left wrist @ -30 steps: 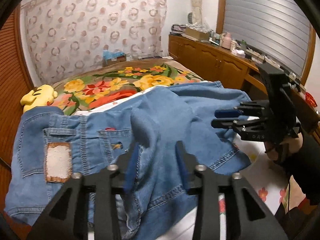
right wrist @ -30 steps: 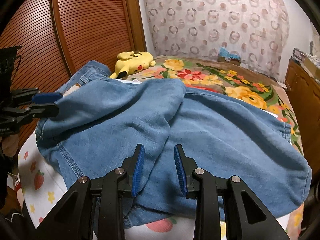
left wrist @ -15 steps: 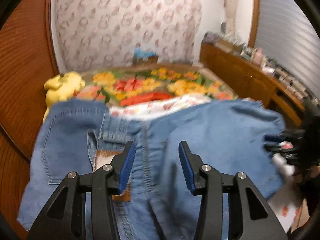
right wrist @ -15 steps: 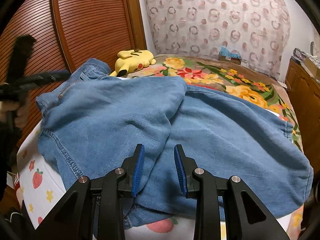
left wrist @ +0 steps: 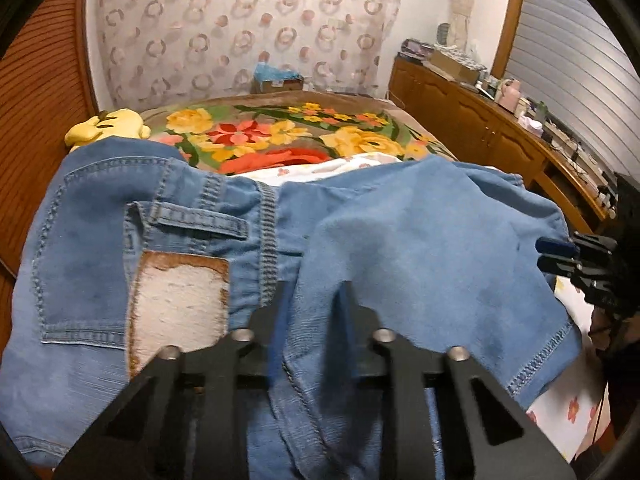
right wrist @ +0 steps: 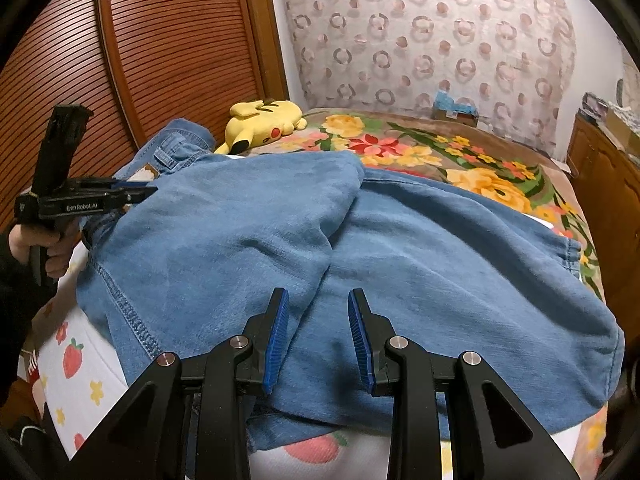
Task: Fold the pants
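Blue denim pants (left wrist: 420,240) lie on the bed, folded over, with the waistband, a back pocket and a leather patch (left wrist: 178,300) at the left. My left gripper (left wrist: 310,308) is low over the pants near the waist seam, jaws apart, and a fold of denim lies over and between its fingers. My right gripper (right wrist: 316,332) is open and empty above the leg fabric (right wrist: 440,264). The left gripper shows in the right wrist view (right wrist: 136,194) at the waist end. The right gripper shows in the left wrist view (left wrist: 556,254) at the leg end.
A floral blanket (left wrist: 280,132) covers the far bed, with a yellow plush toy (right wrist: 264,120) near the wooden sliding door (right wrist: 160,52). A white fruit-print sheet (right wrist: 76,360) lies under the pants. A wooden cabinet (left wrist: 480,120) with clutter runs along the right.
My left gripper swung left and came down over the waist end, and denim now lies between its fingers. My right gripper stayed put, open.
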### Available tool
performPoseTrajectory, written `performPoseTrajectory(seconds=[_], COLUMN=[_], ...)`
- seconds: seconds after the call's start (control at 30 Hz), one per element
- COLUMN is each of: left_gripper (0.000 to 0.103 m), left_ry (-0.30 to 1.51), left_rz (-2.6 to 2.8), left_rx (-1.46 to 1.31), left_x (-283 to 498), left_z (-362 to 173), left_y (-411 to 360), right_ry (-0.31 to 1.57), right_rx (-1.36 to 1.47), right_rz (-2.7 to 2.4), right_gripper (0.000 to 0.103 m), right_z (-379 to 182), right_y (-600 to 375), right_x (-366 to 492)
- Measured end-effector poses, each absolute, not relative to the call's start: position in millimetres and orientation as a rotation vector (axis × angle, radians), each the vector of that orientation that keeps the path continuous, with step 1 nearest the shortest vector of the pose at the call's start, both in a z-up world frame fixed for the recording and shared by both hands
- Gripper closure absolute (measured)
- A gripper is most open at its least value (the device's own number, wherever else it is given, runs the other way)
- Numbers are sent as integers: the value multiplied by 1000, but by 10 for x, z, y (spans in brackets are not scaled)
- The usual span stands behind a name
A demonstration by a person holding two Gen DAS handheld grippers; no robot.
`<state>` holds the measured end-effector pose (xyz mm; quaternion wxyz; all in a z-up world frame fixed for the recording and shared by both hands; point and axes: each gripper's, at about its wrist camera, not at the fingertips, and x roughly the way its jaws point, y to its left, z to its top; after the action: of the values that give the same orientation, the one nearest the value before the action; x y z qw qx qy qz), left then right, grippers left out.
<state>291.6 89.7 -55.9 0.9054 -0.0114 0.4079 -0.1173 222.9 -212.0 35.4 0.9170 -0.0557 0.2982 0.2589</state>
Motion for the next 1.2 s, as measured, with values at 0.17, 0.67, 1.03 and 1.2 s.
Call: performPoseTrajectory(seconds=[0.17, 0.67, 1.03, 1.2], left_gripper=[97, 97, 66, 57], left_ry=[789, 788, 734, 710], left_rz=[-254, -464, -360, -324], left_rx=[15, 82, 43, 24], left_x=[2735, 2151, 2044, 2109], left_z=[-400, -329, -175, -120], left_y=[696, -115, 207, 394], right_ry=[602, 538, 538, 550], right_rx=[-106, -85, -98, -104], right_rz=[525, 558, 608, 610], right_gripper=[71, 71, 71, 71], right_z=[393, 577, 529, 481], right_y=[-2165, -2118, -1878, -1882], right_x=[2173, 1914, 2078, 2116])
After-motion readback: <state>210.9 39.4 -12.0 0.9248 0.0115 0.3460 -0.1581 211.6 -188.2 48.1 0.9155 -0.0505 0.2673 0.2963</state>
